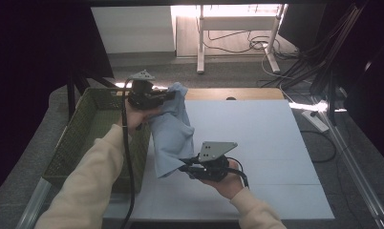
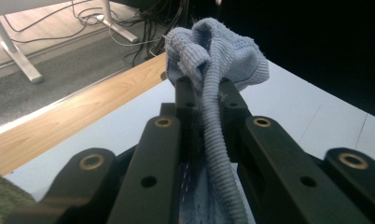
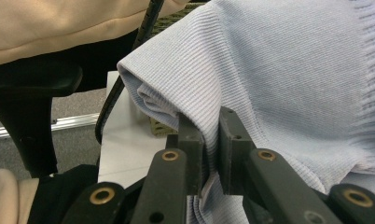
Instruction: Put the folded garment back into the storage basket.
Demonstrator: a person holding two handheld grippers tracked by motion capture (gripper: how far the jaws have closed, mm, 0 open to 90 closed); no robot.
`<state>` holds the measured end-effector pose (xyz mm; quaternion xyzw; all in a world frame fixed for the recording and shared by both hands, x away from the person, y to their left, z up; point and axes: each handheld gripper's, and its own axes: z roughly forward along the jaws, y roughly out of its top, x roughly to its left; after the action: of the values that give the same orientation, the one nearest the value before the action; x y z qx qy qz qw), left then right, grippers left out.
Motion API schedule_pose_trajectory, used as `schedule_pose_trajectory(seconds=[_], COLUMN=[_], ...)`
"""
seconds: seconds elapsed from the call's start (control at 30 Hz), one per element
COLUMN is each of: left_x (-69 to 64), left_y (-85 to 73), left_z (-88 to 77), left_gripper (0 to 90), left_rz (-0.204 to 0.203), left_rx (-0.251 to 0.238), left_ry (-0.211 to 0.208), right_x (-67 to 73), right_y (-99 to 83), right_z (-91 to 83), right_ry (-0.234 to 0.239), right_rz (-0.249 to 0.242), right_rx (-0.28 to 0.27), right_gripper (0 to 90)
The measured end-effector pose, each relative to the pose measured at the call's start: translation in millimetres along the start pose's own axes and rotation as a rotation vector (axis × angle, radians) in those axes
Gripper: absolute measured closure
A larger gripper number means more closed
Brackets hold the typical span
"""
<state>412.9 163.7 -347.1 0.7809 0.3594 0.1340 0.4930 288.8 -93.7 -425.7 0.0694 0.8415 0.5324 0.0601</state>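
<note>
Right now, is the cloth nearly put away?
Not yet. Done: the cloth is lifted off the table. In hand: the left tool and right tool each pinch an edge. Left, probably: laying it flat or dropping it in the basket.

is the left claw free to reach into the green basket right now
Probably not as things stand: the left claw is shut on the blue cloth, which the right claw also grips, though the basket sits right beside it.

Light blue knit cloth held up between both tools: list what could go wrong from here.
1. The left tool pinches only a bunched edge of the light blue knit cloth; a tug could pull it free.
2. The right tool grips a thin fold that may slip.
3. The hanging cloth could snag on the green wicker basket beside it.
</note>
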Motion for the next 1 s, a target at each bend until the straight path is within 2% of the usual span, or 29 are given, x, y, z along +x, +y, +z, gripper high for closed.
schedule_pose_trajectory(seconds=[0.53,1.0], left_x=[12.8,28.7], left_y=[2.5,-2.7], left_z=[-22.6,-42.9], left_gripper=[81.3,81.2], left_rz=[-0.005,-0.023], left_rx=[-0.016,-0.031], left_ry=[0.036,0.068], right_x=[-3.6,-7.4], right_y=[15.1,25.4], right_z=[17.3,36.7], right_ry=[0.01,0.023], right_rz=[-0.012,-0.006], right_rx=[-0.018,-0.036], right_gripper=[81.4,81.4])
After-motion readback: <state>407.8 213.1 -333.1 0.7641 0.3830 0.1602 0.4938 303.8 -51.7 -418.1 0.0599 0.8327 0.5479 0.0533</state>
